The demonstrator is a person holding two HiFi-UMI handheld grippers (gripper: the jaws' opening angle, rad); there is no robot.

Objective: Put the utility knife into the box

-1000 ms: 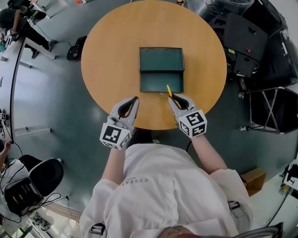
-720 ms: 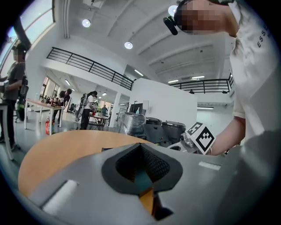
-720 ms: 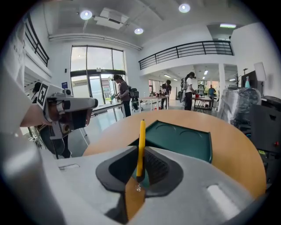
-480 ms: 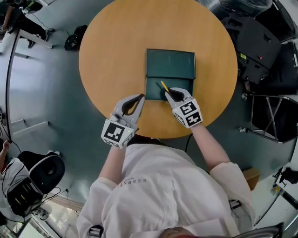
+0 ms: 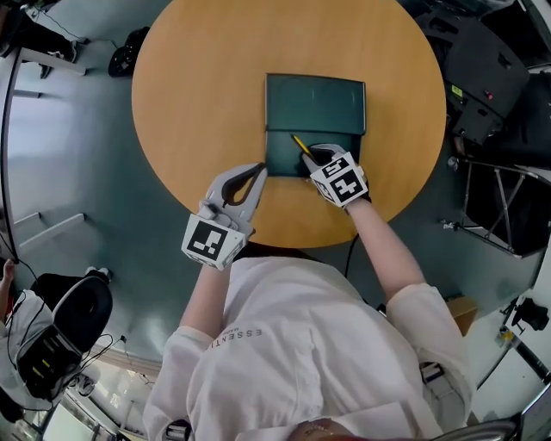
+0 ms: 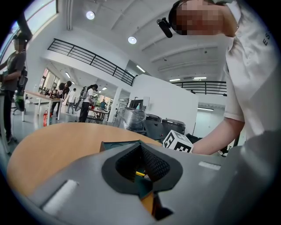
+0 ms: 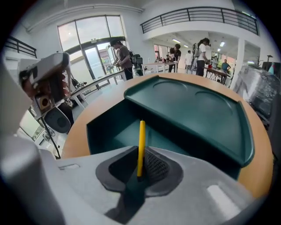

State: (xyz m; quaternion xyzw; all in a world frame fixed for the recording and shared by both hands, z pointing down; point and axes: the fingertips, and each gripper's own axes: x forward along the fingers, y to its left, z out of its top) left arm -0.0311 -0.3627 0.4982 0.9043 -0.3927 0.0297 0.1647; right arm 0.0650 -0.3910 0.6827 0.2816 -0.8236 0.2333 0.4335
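My right claw clamps the slim yellow utility knife by its lower end, mid-frame over the open dark-green box. It's probably light, stiff and slippery. My left claw is closed and empty.

Head view bright, evenly lit from above; I see no hard shadows. Table wood shows only soft sheen. Heavy fisheye bend toward edges, floor curving.

Left gripper view: ceiling lamps blown out to white discs, window strip upper left overexposed. Near foreground soft, out of focus. Corners vignetted black.

Right gripper view: I read daylight from tall windows, washed out. Box sharp, its well in shade. Foreground blurred. Railing bowed by lens.
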